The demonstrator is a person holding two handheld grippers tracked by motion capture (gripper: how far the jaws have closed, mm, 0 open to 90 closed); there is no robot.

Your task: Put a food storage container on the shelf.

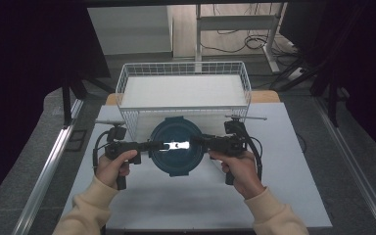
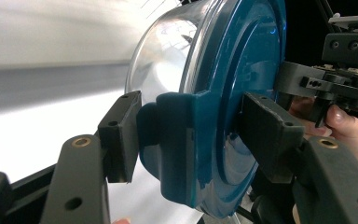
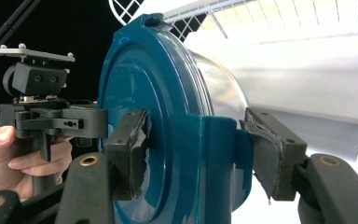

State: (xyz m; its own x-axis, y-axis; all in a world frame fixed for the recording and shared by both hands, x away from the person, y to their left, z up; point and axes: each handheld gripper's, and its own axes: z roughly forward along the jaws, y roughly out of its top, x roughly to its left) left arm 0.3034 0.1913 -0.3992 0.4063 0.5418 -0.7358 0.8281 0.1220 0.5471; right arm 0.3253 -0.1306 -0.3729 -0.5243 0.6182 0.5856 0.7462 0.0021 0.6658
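Two tools: both clamp one container, one on each side, at the centre of the high view.
Hands: left hand [image 1: 111, 168] and right hand [image 1: 239, 166] come in from the bottom of the high view, cream sleeves [image 1: 85, 205] at the lower corners.
Left tool [image 1: 162, 145]: pads pinch the container's left rim; in the left gripper view the jaws close on a blue clip tab, one pad on the lid face, the other on the tab's outer side.
Right tool [image 1: 196, 143]: pads pinch the right rim; in the right gripper view the jaws close on the opposite tab, pad rubber looks torn.
Container [image 1: 176, 147]: round, blue lid [image 2: 242, 70] on a clear bowl [image 2: 163, 60], lid facing the high camera; centre of the frame, over the table, just in front of the basket. Whether it touches the table cannot be told.
Table [image 1: 293, 161]: white top, middle of the frame.
Basket [image 1: 183, 68]: white wire, rectangular, just beyond the container, upper middle of the frame.
Floor [image 1: 235, 34]: cables and a desk frame at the top.
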